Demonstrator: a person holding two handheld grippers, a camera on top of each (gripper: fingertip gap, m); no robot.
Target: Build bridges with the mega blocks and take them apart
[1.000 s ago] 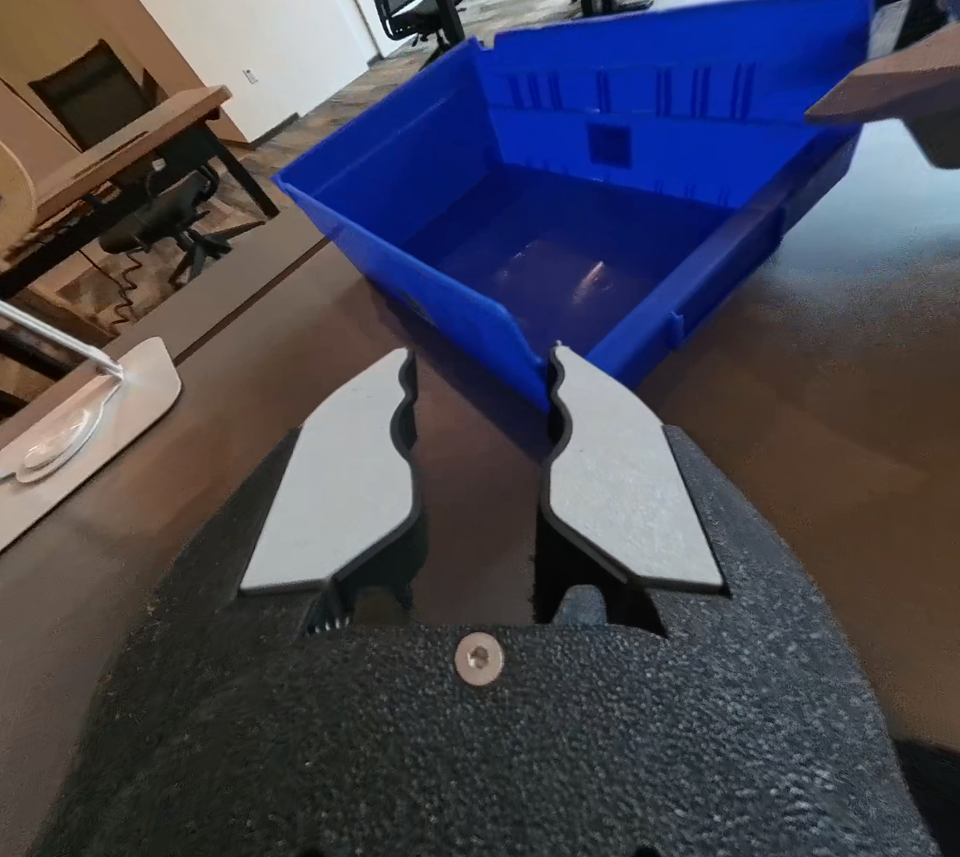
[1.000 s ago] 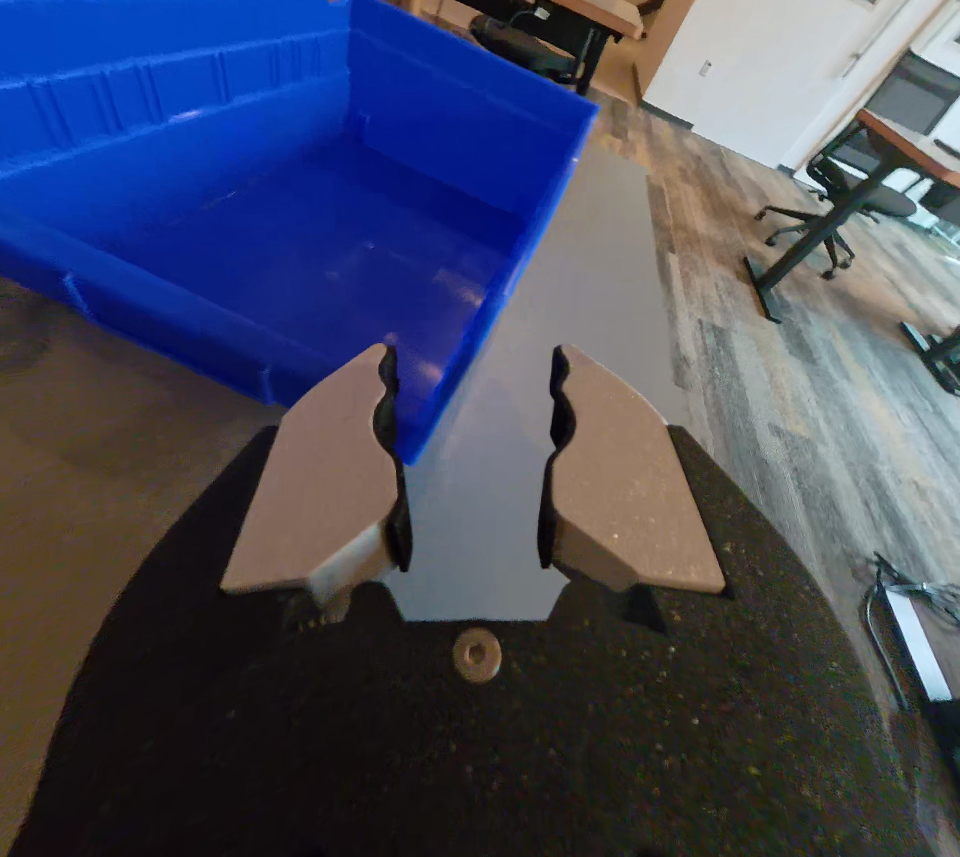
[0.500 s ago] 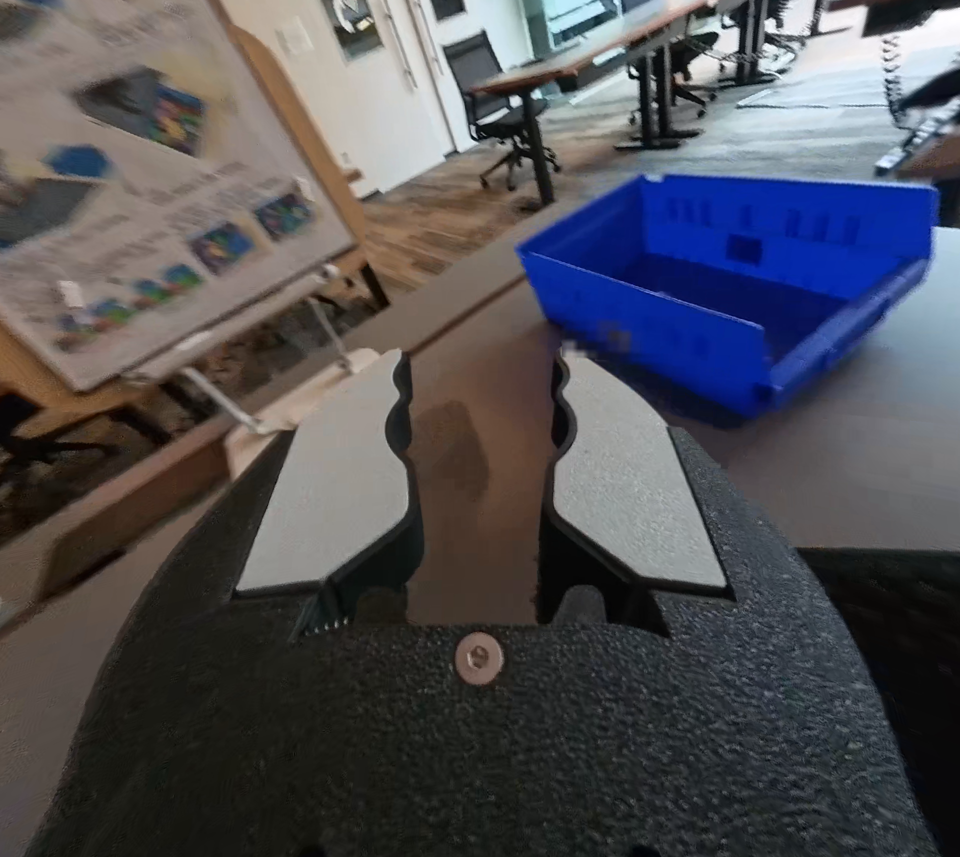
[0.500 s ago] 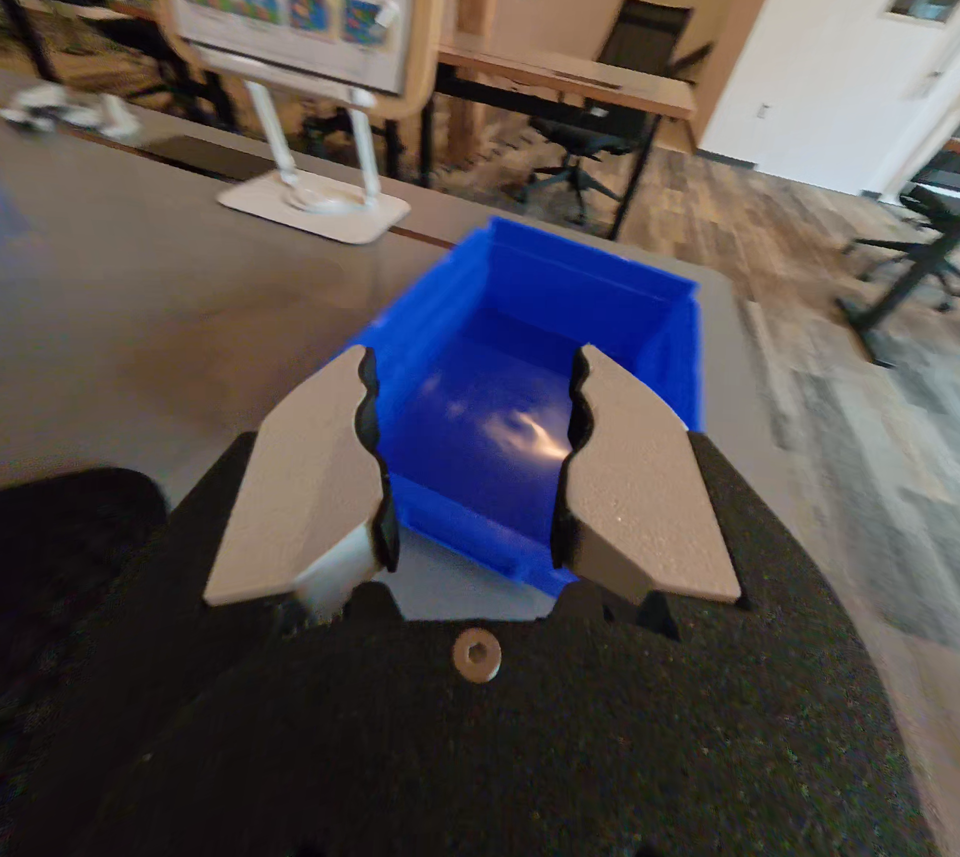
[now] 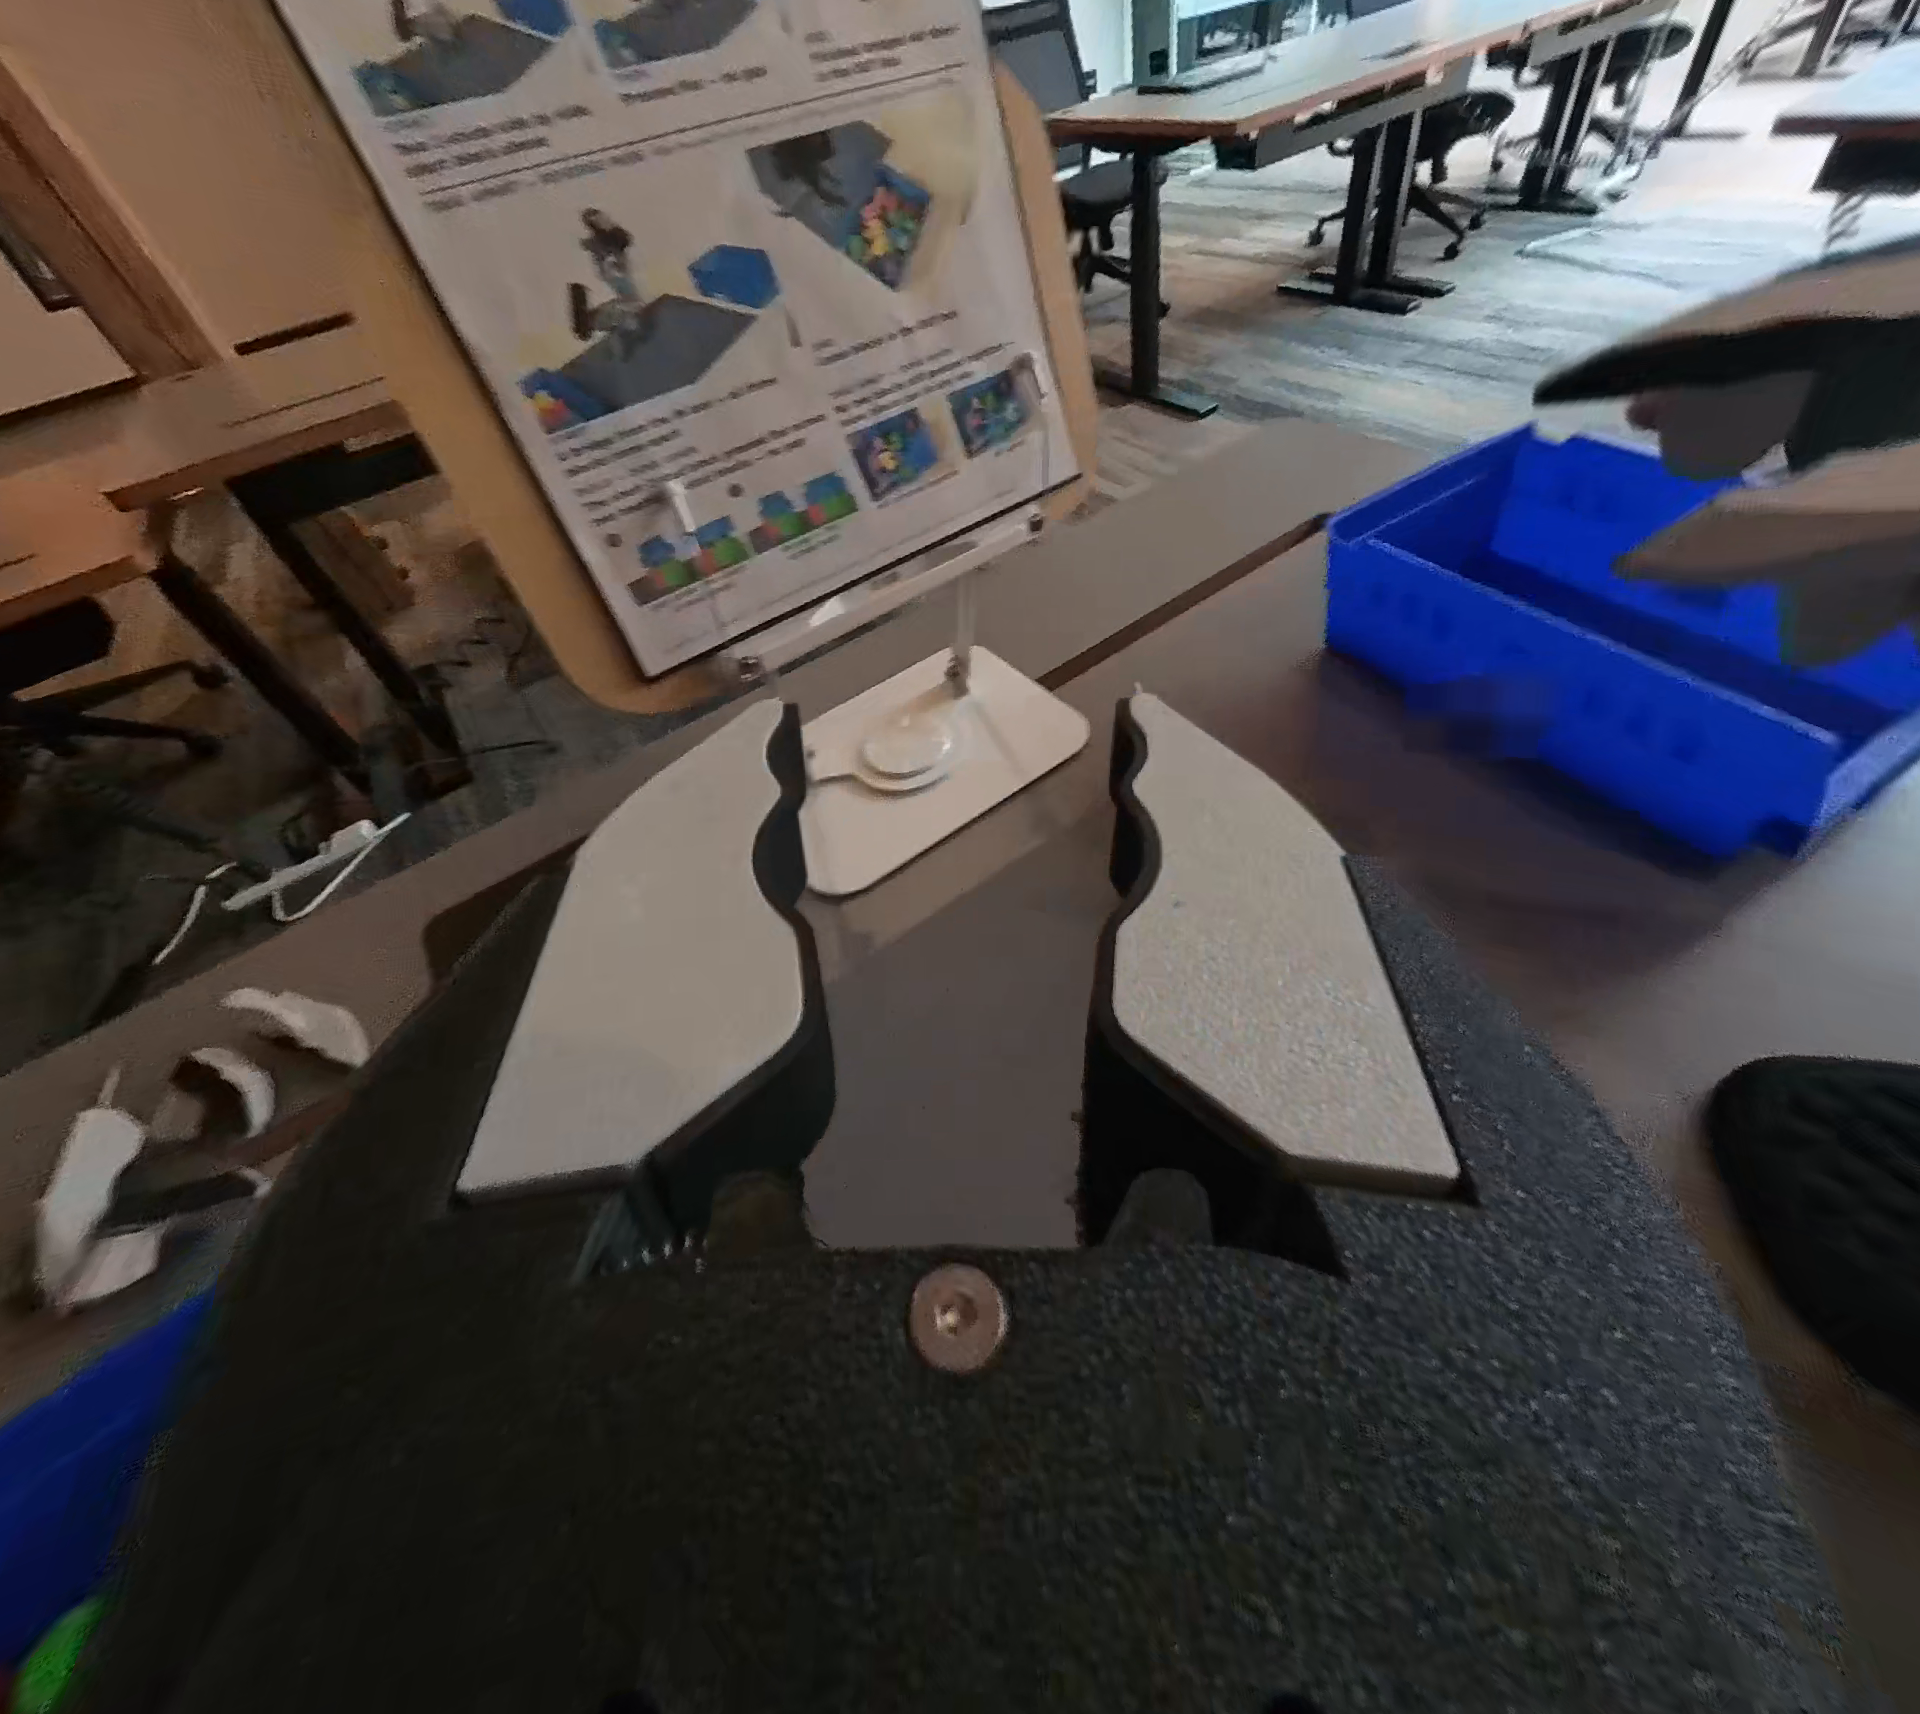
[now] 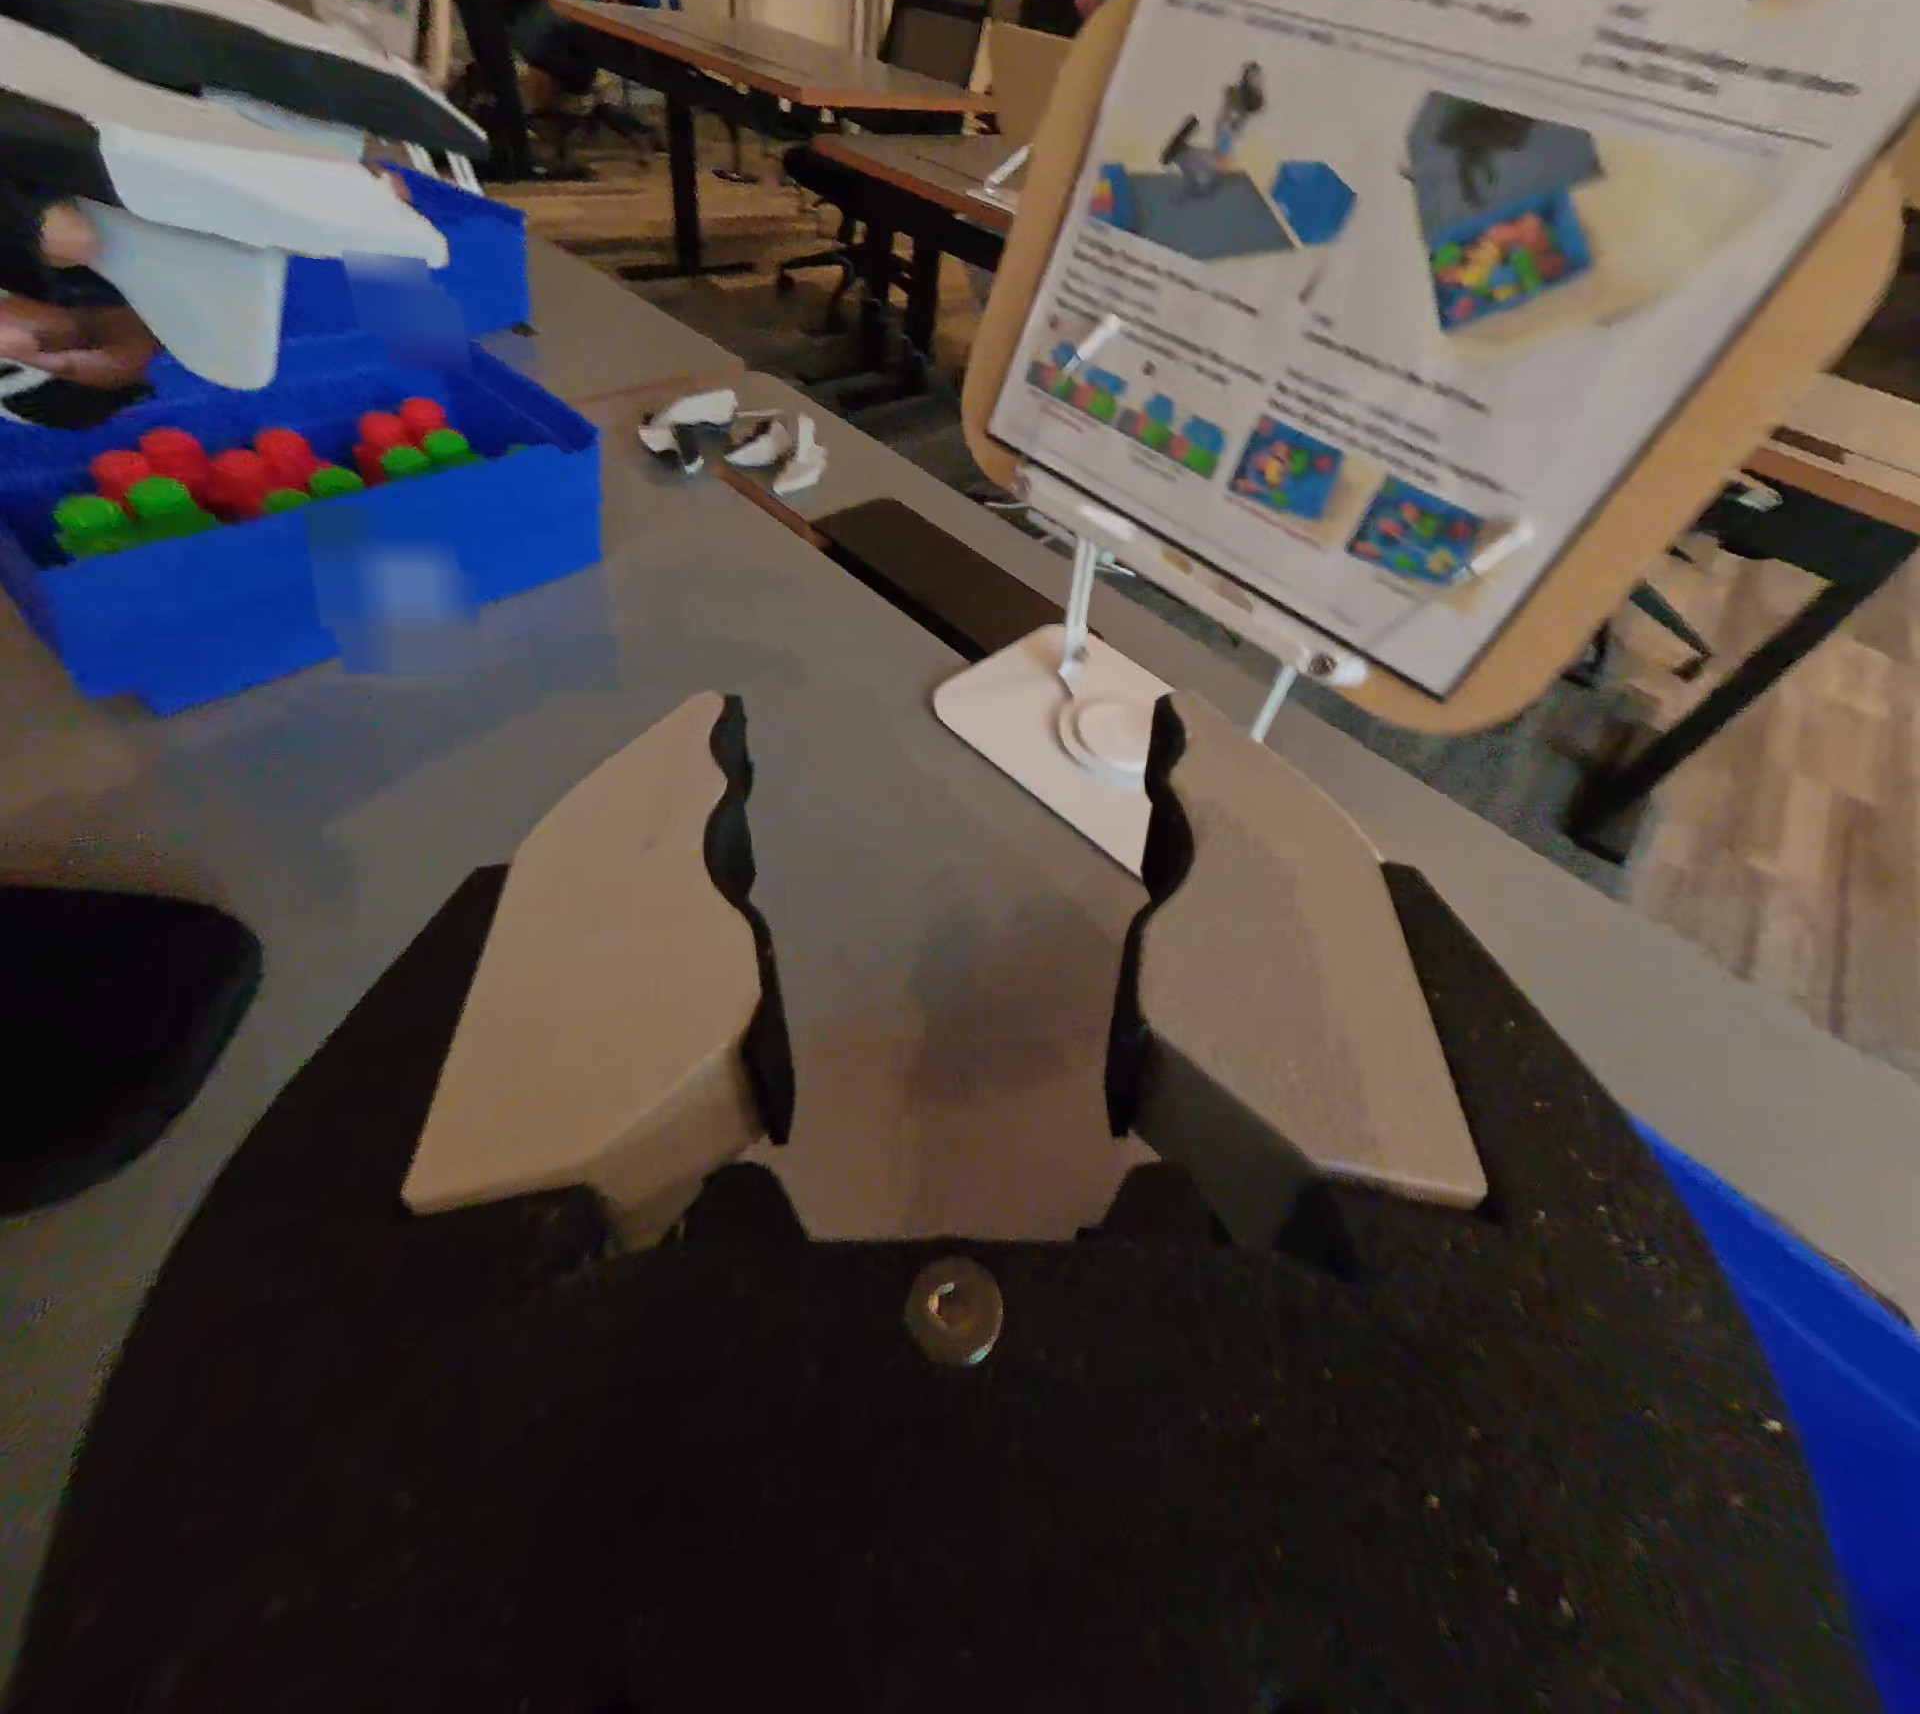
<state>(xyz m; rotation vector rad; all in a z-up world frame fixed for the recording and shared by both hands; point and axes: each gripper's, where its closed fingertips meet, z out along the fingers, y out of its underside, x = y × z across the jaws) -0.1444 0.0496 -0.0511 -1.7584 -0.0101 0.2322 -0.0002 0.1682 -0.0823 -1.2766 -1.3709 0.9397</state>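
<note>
Red mega blocks (image 6: 249, 459) and green mega blocks (image 6: 135, 511) lie in a blue bin (image 6: 187, 625) at the left of the right wrist view. My left gripper (image 5: 951, 719) is open and empty above the dark table, facing a sign stand. My right gripper (image 6: 945, 708) is also open and empty, facing the same stand. The left gripper (image 6: 447, 194) shows over the block bin in the right wrist view. The right gripper (image 5: 1579, 480) shows over an empty blue bin (image 5: 1662, 729) in the left wrist view.
A picture sign (image 5: 665, 210) on a white base (image 5: 935, 771) stands at the table's far edge; it also shows in the right wrist view (image 6: 1455, 262). White scraps (image 6: 727, 438) lie near a dark slot (image 6: 914, 563). Desks and chairs stand beyond.
Both views have swung away from the empty blue bin toward the sign stand. The bin with blocks has come into the right wrist view. Both grippers stay open.
</note>
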